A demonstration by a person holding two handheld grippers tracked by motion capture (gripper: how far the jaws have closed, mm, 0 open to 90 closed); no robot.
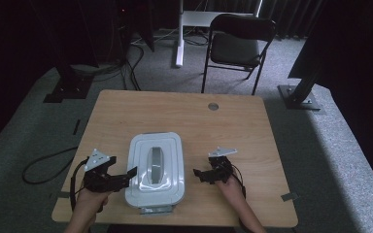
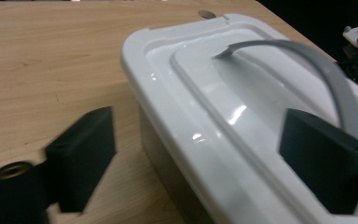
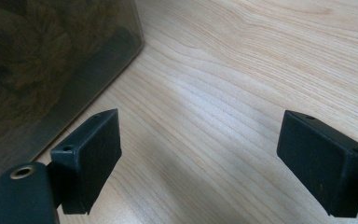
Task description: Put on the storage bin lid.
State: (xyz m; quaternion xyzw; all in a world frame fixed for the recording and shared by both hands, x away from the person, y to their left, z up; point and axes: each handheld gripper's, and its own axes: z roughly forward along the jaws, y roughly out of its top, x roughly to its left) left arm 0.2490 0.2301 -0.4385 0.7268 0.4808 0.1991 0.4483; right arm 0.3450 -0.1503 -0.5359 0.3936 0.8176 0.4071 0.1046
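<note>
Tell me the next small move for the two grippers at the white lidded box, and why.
Probably ease the left gripper inward so its open jaws close on the lid edge of the white plastic box with the grey handle: one jaw already sits over the lid, the other beside the wall. The right gripper is open, still apart from the box.

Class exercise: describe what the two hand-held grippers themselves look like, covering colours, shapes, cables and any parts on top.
Both the left gripper and the right gripper are black, each with two blocky, flat-faced jaws. Each carries a grey three-cornered plate on top and trails a black cable. In the gripper views, a brass-coloured ring shows near one jaw's base. The forearms are bare.
</note>
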